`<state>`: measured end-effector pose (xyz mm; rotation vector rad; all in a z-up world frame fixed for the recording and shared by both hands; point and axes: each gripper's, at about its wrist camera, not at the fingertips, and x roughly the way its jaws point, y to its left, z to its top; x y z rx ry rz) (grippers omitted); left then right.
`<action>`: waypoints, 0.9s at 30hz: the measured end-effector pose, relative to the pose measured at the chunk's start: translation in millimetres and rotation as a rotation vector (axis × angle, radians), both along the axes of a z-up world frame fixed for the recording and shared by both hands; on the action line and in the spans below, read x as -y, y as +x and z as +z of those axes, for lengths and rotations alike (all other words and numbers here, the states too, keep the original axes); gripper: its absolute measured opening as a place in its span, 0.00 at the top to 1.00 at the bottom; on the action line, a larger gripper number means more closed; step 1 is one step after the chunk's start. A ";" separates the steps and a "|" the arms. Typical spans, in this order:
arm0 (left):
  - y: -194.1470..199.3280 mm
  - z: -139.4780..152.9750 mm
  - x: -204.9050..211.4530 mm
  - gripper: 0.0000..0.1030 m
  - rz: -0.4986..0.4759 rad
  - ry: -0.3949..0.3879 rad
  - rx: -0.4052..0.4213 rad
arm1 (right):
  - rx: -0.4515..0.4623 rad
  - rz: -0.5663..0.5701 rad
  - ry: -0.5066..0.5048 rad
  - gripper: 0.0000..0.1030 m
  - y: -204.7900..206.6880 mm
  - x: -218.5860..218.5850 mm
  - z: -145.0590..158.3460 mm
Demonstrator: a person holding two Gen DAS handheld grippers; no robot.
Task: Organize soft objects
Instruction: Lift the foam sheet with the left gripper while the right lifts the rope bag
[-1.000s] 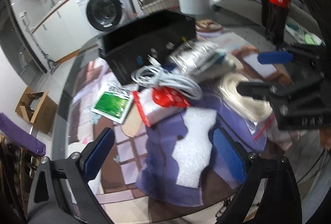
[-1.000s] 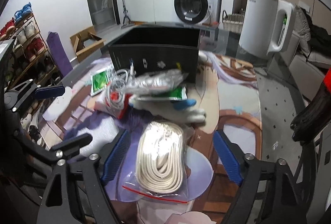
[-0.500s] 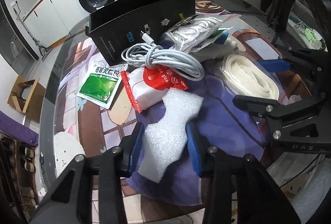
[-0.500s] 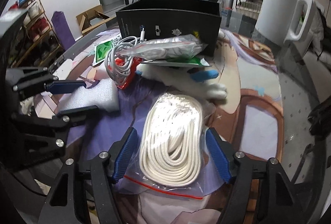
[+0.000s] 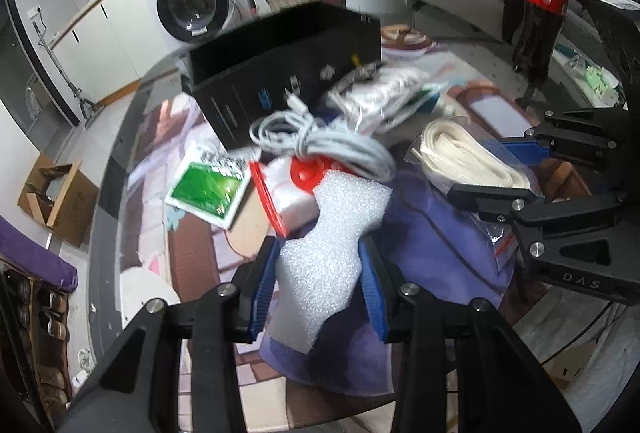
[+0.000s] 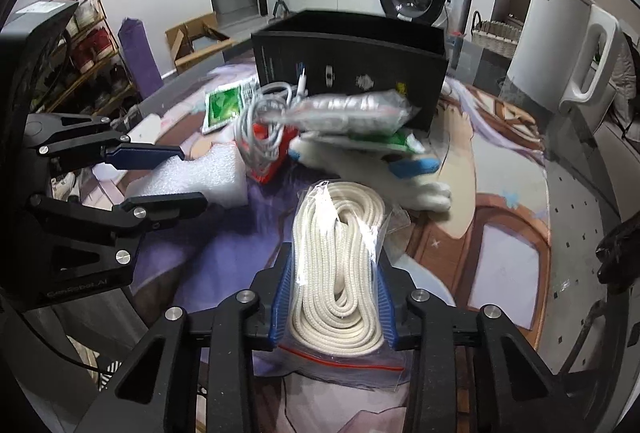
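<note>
1. the left gripper (image 5: pixel 320 285), black with blue pads, pinches a white, waisted piece of packing foam (image 5: pixel 332 245); both pads press on its narrow middle, and the wider end of the foam points toward the pile ahead.
2. the right gripper (image 6: pixel 332 297) has its jaws closing on a coil of cream-white braided rope in a clear zip bag (image 6: pixel 336 265); the blue pads touch the bag on both sides and the coil is squeezed narrow between them.
3. both soft things lie over a purple patch of the printed table mat (image 5: pixel 432 233), the foam on the left, the rope on the right, near each other but apart.
4. just beyond the foam is a clear pouch with a red zip edge and a red round label (image 5: pixel 292 185); a bundle of white charging cable (image 5: pixel 320 145) lies across it.
5. left of the pouch lies a green-and-white sachet (image 5: pixel 208 189), flat on the mat.
6. behind the cable stands an open black cardboard box (image 5: pixel 280 73); a clear crinkled bag with white contents (image 6: pixel 352 113) leans at its front.
7. a white glove with blue fingertips (image 6: pixel 400 173) lies between the rope and that bag.
8. a white electric kettle (image 6: pixel 556 45) and a dark cola bottle with a red label (image 5: pixel 540 5) stand farther back.
</note>
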<state>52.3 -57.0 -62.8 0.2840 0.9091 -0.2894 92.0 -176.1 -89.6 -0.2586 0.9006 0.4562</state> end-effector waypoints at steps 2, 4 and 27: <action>-0.8 6.5 -2.8 0.63 0.003 -0.026 0.024 | 0.025 -0.001 0.022 0.64 -1.5 0.9 7.4; -2.3 13.7 -5.4 0.63 0.011 -0.048 0.057 | 0.055 0.005 0.050 0.64 -4.2 1.3 14.2; -60.6 92.9 -58.5 0.62 0.096 -0.318 0.597 | 0.675 0.034 0.284 0.64 -92.5 8.0 104.1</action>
